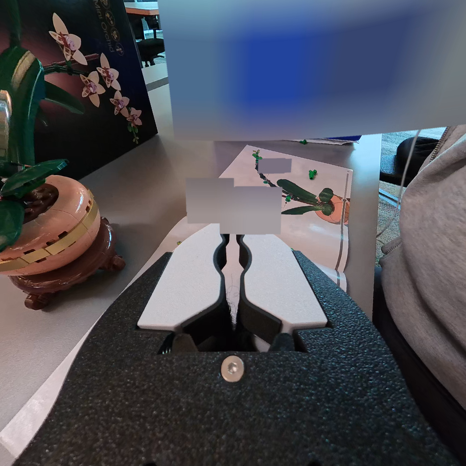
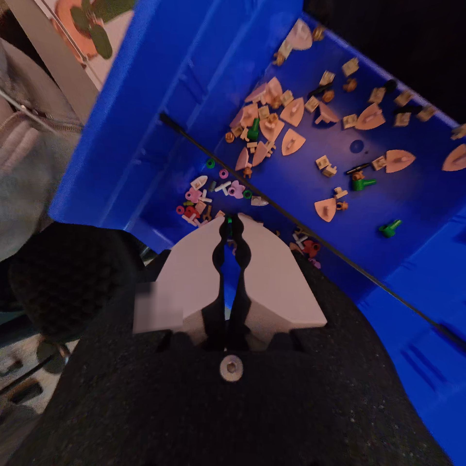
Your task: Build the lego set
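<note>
Left claw [image 1: 232,237]: my instruction sheet [image 1: 315,227] lies beneath; potted brick plant [image 1: 50,227] at nine o'clock.
Right claw [image 2: 230,220]: over my parts bin [image 2: 151,100]; divider [image 2: 277,209] at two o'clock.

Left fingers' [image 1: 214,242] tips perhaps patch-covered

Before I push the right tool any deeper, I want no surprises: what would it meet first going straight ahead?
Likely the loose small plastic pieces on the blue plastic bin's floor, just beyond the right tool; depth is unclear.

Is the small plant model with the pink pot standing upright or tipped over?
Upright. In the left wrist view, the pink pot sits level on its brown footed base on the grey table, and green leaves rise from its top.
</note>
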### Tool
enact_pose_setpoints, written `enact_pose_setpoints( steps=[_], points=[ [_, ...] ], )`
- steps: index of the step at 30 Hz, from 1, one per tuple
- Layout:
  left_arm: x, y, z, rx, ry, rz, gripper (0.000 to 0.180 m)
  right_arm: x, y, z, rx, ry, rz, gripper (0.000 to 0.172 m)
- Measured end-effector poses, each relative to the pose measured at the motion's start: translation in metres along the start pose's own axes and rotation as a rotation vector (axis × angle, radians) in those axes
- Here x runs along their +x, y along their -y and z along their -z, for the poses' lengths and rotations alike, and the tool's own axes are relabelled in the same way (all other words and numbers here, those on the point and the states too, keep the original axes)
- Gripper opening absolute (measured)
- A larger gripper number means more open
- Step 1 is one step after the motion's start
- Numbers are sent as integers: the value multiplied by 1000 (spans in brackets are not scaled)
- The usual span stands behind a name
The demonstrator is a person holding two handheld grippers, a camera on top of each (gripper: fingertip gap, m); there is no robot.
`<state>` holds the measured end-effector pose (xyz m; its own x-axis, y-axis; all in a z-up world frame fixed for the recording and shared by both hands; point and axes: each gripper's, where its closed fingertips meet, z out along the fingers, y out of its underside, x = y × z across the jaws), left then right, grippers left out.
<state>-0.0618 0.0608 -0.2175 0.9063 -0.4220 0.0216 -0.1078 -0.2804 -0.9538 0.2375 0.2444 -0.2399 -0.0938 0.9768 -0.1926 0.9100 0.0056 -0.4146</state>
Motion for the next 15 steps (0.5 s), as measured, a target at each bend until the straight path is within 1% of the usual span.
enact_pose_setpoints(
  steps=[5,10,15],
  points=[
    [0,-1,0,-4,-3,2,4,1,11,12,112,-81,-6,2],
    [1,-1,-1,-7,-6,-13,4,0,25,22,242,-134,-35,3],
    [3,0,-1,-3,-16,-26,4,-4,35,39,360,-164,-53,3]
  ],
)
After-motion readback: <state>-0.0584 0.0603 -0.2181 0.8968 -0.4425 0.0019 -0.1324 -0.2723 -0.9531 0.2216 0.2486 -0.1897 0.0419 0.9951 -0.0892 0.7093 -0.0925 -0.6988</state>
